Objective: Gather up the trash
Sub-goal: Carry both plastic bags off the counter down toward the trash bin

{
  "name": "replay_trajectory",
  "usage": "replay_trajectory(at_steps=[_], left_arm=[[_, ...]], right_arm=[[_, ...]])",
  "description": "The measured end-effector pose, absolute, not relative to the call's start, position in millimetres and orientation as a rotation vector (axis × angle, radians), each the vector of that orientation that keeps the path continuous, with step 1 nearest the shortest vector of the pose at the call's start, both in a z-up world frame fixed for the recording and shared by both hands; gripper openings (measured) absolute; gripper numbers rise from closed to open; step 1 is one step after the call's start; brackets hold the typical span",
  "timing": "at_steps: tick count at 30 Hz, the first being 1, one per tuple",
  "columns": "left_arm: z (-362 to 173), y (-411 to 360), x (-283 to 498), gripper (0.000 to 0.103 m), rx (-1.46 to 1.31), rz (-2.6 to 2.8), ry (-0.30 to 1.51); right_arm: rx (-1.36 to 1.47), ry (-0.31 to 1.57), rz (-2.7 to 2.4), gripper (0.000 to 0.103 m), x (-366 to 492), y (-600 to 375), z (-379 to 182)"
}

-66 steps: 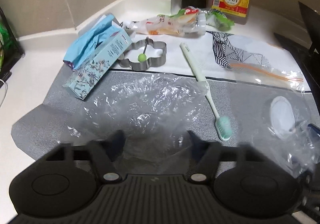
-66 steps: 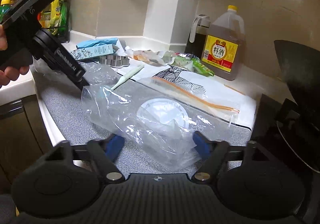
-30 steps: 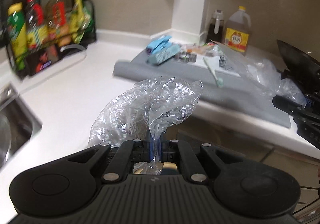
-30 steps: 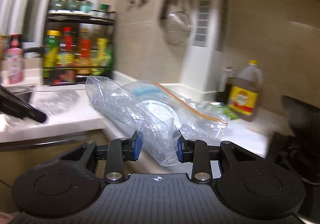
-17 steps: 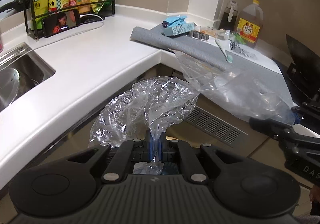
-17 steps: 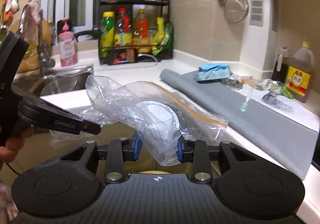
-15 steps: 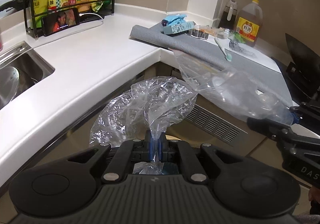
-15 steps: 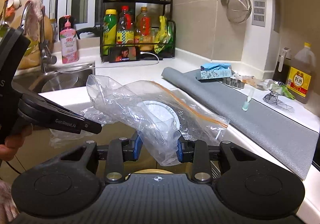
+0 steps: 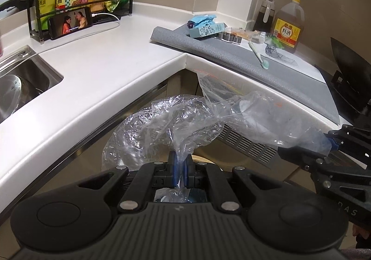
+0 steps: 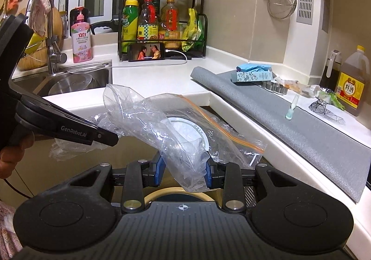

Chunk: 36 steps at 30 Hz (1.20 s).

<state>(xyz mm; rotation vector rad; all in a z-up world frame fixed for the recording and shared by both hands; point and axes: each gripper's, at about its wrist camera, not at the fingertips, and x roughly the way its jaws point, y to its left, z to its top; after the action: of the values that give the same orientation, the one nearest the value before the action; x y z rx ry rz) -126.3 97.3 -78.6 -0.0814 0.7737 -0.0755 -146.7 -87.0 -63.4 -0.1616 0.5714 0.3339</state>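
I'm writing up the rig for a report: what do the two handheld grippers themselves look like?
Both are matte black plastic, with a ribbed body, two round discs, silver pivot screws and blue pads. The left gripper carries white "GenRobot.AI" lettering along one finger. The right gripper has a small crosshair mark on its body.

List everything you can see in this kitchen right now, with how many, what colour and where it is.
Crumpled plastic wrap: one, clear, pinched in the left gripper, off the counter.
Zip bag: one, clear with an orange strip, held in the right gripper.
Bin rim: one, cream, below both grippers.
Mat: one, grey, on the right counter.
Toothbrush: one, pale green, on the mat.
Box: one, light blue, at the mat's far end.
Jug: one, brown with a yellow label, far right corner.
Phone: one, screen lit, under the bottle rack.
Soap bottle: one, pink, beside the sink.
Left gripper: black, shut.
Right gripper: black, closed on the bag.
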Motion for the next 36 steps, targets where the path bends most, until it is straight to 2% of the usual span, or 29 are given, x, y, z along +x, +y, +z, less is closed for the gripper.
replay_trajectory(at_steps=[36], left_arm=[[-80.3, 94.2, -126.6, 0.006, -0.072, -0.074, 0.777]], right_arm=[[-0.171, 0.599, 0.335, 0.036, -143.7, -87.9, -70.9]])
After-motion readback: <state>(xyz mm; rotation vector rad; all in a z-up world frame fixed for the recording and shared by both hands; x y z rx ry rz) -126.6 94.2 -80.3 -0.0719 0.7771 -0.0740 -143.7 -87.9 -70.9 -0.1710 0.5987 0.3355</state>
